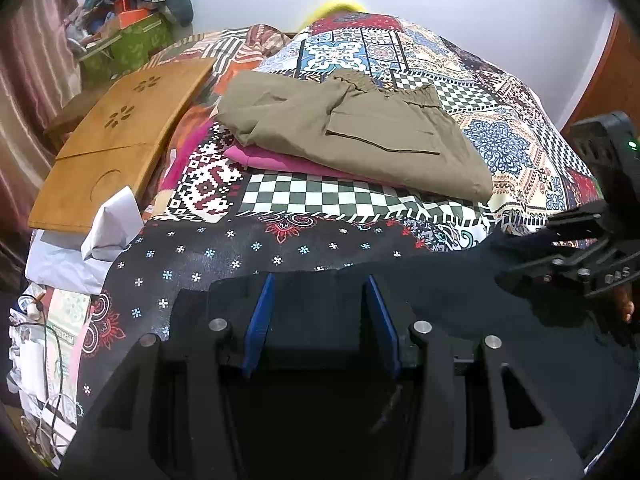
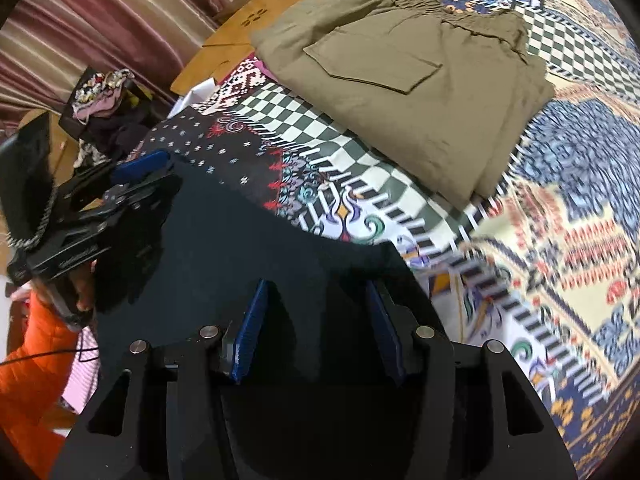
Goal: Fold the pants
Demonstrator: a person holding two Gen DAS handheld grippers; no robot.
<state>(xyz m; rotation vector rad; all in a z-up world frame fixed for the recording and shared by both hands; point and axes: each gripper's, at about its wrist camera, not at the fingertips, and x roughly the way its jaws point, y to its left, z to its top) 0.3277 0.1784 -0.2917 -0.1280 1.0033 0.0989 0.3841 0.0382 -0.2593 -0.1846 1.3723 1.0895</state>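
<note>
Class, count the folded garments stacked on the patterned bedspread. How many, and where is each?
2: the khaki pants on top, and a pink garment under them, only its edge showing. More could be hidden beneath.

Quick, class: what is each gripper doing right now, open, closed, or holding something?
Left gripper: open, above the dark pants.
Right gripper: open, dark pants lying between its pads.

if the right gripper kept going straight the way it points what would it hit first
Most likely the dark pants lying right under and between its fingers. The right gripper points steeply down at them, jaws apart. The patterned bedspread lies beyond the cloth's edge; depth is hard to judge.
</note>
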